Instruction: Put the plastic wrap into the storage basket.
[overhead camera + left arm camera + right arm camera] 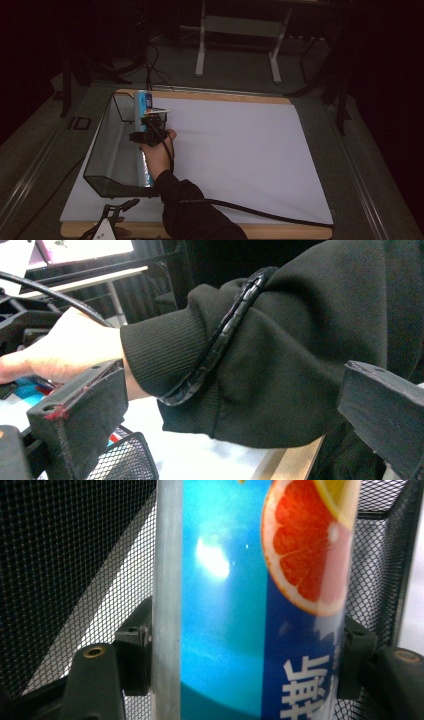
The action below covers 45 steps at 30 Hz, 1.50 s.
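Note:
A tall blue drink can (142, 102) with a grapefruit picture (240, 605) stands upright between the jaws of my right gripper (146, 119), which is shut on it. In the right gripper view the pads of the right gripper (245, 660) press on both sides of the can. The can is at the right wall of a black mesh basket (107, 145), near its far corner, and mesh (65, 555) surrounds it. My left gripper (125, 207) rests at the table's near left edge. Its jaws (232, 410) stand wide apart, with only the person's black sleeve (300, 340) beyond them.
The basket sits on the left part of a white sheet (240, 150) that covers a wooden board (200, 95). A black cable (260, 212) runs from the right arm across the sheet's near edge. A metal stand (200, 50) and dark floor lie beyond the table.

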Motion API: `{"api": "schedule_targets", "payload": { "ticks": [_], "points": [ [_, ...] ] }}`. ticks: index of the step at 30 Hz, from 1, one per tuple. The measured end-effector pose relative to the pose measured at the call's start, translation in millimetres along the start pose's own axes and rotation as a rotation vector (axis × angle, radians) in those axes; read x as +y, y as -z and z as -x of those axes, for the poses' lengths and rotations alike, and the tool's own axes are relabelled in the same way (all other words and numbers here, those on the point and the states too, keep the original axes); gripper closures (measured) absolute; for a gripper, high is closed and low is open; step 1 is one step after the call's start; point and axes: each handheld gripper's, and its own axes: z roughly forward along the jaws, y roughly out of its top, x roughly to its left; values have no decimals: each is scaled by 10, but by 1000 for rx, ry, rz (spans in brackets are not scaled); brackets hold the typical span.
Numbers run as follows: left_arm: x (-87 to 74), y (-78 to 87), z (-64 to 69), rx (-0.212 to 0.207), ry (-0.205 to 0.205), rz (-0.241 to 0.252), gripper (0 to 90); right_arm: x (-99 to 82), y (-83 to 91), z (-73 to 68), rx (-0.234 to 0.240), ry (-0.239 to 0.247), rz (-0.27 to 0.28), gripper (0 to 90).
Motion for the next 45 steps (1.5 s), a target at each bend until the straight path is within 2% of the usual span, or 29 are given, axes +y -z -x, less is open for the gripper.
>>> {"api": "schedule_targets", "payload": {
  "ticks": [4,10,17,20,24,28,32,37,42,45],
  "points": [
    [-1,3,-2,-2,2,0,8,-19,-63,-23,-17,-1,-9,309],
    [0,1,2,-6,1,1,8,-30,-125,59,-21,-31,-12,301],
    [0,-1,-1,-5,1,-1,8,-14,-126,49,-33,8,-19,289],
    [-1,-2,-4,-7,2,-1,8,-1,-124,45,-36,36,-27,267],
    [-2,-4,-6,-7,3,-3,8,30,-95,39,-17,89,-39,172],
    [-2,-8,-2,-8,2,-5,8,67,-15,26,-24,150,-29,137],
    [-3,-16,-2,-9,2,-10,8,105,106,22,-43,216,3,131],
    [-4,-23,2,-9,1,-12,8,153,278,46,-18,276,27,123],
    [-5,-30,-6,-5,3,-13,8,197,423,112,-29,343,41,118],
    [-5,-33,-2,-5,3,-15,8,206,522,151,-17,354,52,118]
  ]
}}
